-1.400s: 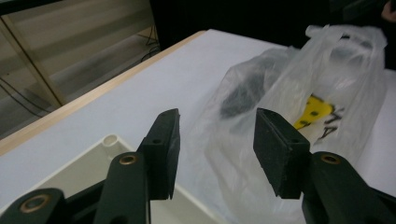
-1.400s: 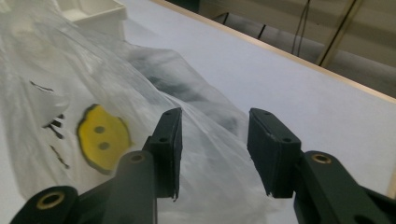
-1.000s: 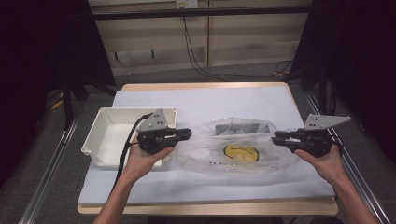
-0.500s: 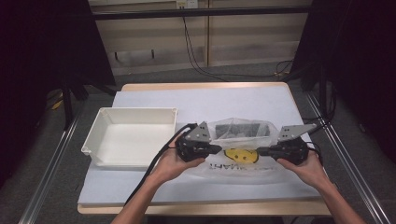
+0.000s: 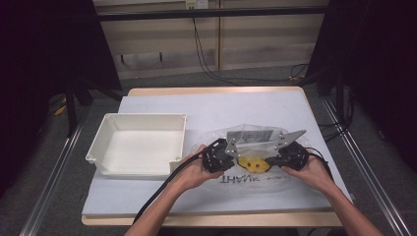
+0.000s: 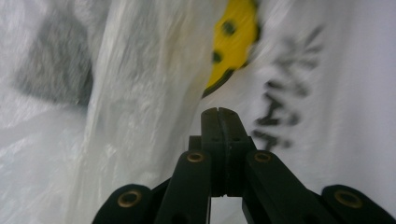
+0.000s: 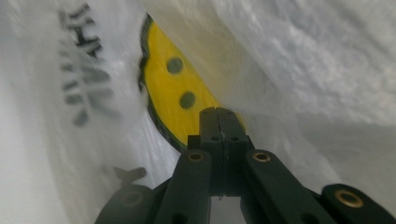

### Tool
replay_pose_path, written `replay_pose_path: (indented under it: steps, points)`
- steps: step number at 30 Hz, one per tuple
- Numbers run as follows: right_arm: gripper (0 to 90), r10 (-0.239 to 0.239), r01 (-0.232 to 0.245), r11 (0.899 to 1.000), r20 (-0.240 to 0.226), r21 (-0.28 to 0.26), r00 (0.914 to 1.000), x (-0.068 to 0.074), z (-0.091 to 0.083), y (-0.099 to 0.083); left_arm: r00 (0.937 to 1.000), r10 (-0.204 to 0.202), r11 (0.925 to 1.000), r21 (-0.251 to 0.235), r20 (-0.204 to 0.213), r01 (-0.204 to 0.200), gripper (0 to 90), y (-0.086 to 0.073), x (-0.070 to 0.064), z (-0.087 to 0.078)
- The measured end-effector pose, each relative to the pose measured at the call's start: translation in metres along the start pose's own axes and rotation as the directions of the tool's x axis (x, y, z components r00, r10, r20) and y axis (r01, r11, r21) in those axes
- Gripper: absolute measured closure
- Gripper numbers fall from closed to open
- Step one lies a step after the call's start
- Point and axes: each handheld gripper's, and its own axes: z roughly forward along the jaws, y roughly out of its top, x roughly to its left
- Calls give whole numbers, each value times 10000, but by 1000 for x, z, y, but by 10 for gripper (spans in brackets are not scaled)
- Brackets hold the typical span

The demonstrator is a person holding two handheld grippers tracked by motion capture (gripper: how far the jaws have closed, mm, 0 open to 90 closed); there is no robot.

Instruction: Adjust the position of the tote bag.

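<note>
A clear plastic bag [image 5: 295, 183] printed with a yellow smiley [image 5: 253, 164] and black lettering lies on the right half of the table. My left gripper [image 5: 238, 158] and right gripper [image 5: 270, 160] face each other over the bag's middle, tips close on either side of the smiley. In the left gripper view the left gripper [image 6: 218, 110] is shut, with a fold of bag film [image 6: 140, 93] running past it and half covering the smiley [image 6: 236, 42]. The right gripper [image 7: 218, 109] is also shut, a layer of film [image 7: 303, 56] drawn over the smiley [image 7: 173, 88].
A white rectangular tray [image 5: 142, 116] stands empty at the left, close to my left hand. The table top [image 5: 221, 105] has a white cover and open room behind the bag. Black cables trail from both grippers toward the front edge.
Both grippers have moved inward from the bag's left and right ends to its middle, drawing the film in with them. The bag looks narrower and more bunched.
</note>
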Motion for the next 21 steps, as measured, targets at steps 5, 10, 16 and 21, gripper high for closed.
replay_pose_path:
  steps: [5,10,16,21]
  points:
    - [900,69,-106,9967,454,801,9989,-4,7,-6,9978,-398,9952,875,-531,443,900,-10,7,13]
    - [900,401,-499,9947,1075,902,9934,-18,2,-15,9956,-372,9904,1296,-856,481,900,-13,10,14]
    - [900,458,-602,9941,1543,901,9870,-29,-5,-18,9899,-857,9892,1087,-1133,981,900,-3,20,5]
    - [900,579,-666,9970,1872,406,9806,-37,-19,-10,9852,-910,9864,1229,-1452,1092,900,6,33,-3]
